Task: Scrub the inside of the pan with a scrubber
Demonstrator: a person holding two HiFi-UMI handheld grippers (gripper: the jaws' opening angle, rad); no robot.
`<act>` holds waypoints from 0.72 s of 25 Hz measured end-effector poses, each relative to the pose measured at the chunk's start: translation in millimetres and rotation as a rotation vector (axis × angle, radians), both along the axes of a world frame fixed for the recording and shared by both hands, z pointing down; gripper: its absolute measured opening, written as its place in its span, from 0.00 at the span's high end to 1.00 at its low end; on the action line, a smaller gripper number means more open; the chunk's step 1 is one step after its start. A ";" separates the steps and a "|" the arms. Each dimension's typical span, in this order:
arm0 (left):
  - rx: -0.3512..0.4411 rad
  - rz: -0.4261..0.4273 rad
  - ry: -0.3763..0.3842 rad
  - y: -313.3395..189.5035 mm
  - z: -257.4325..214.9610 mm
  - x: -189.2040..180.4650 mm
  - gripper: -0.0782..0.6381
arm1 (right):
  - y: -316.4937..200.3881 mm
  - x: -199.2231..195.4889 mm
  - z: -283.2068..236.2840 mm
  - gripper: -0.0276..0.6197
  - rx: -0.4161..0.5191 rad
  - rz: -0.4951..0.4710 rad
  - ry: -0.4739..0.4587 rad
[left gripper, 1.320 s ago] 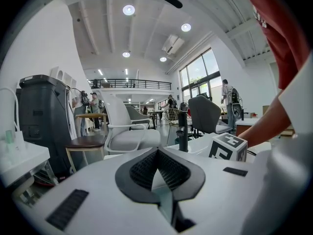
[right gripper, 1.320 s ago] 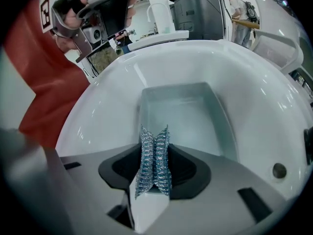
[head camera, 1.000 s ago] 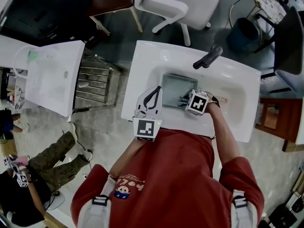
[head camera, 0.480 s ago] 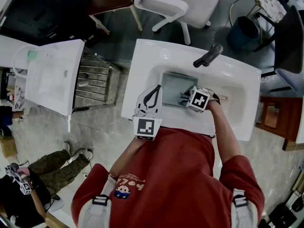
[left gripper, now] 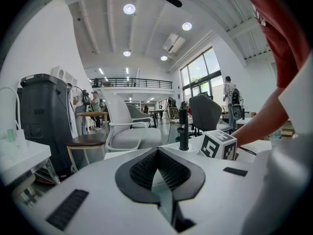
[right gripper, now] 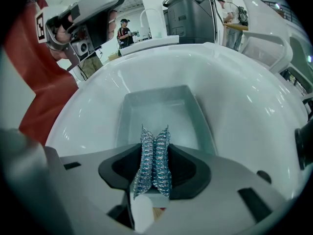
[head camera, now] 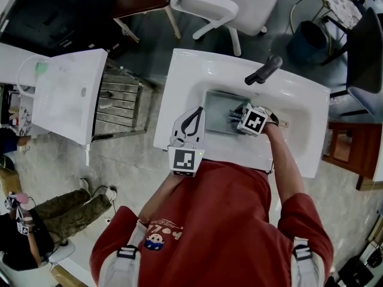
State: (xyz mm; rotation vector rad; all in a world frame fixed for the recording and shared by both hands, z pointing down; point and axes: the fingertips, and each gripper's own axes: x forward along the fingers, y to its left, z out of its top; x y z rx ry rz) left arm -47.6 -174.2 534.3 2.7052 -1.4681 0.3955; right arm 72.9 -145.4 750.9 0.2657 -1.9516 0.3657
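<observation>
White moulded washbasin (head camera: 185, 82) serves as the work surface, and a rectangular grey-green metal pan (head camera: 216, 105) is seated in its bowl, just below the black lever tap (head camera: 262, 70). In the right gripper view the pan (right gripper: 156, 106) is seen empty, with its open interior directly ahead of the jaws. A silver steel-wool scrubber (right gripper: 155, 158) is clamped between the jaws of the right gripper (right gripper: 155, 148), which are closed tightly enough to fold the wad into two ridges. In the head view the right gripper (head camera: 237, 119) is held over the pan's right-hand portion. Contact between scrubber and pan floor cannot be confirmed. Over the last second this gripper has been shifted away from the person's body and toward the tap, which is judged to be one stroke of the scrubbing pass, so the task is taken as under way. The left gripper (head camera: 190, 124) has been left unmoved at the basin's near rim; its jaws (left gripper: 157, 165) are drawn together at the tips and nothing is held. A white chair (head camera: 227, 5) is placed beyond the basin.
</observation>
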 end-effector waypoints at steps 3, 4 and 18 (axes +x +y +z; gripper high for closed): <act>-0.004 0.002 -0.002 0.1 1.5 0.5 0.88 | -5.9 -4.3 0.0 0.69 0.034 0.001 -0.022; -0.005 0.003 0.000 0.3 1.9 1.2 0.88 | -7.0 -4.6 -0.1 0.69 0.045 0.000 -0.022; 0.001 0.014 0.013 -3.1 0.5 0.2 0.88 | -46.6 6.3 7.1 0.69 0.390 -0.044 0.153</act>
